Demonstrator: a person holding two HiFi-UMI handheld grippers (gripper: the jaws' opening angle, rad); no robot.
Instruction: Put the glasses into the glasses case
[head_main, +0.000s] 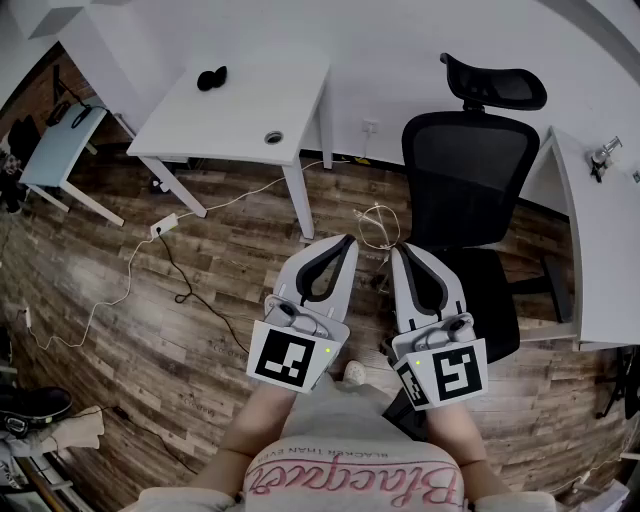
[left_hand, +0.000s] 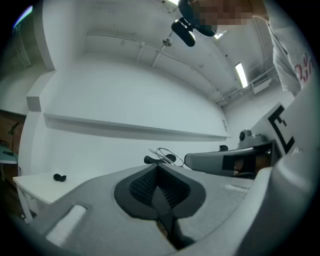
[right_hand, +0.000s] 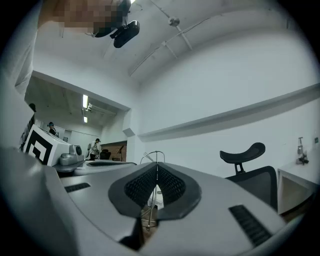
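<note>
A small black object (head_main: 211, 77) lies on the white table (head_main: 250, 110) across the room; it also shows far left in the left gripper view (left_hand: 59, 177). Whether it is the glasses or the case I cannot tell. Both grippers are held level, side by side over the wooden floor, far from that table. My left gripper (head_main: 350, 240) is shut with nothing between its jaws (left_hand: 159, 166). My right gripper (head_main: 397, 250) is likewise shut and empty (right_hand: 157, 164). Each gripper shows at the edge of the other's view.
A black office chair (head_main: 470, 170) stands just ahead on the right. A second white table (head_main: 600, 240) at the far right carries a small metal item (head_main: 603, 153). A coil of cable (head_main: 375, 225) hangs by the wall ahead, and cords trail over the floor (head_main: 130, 280).
</note>
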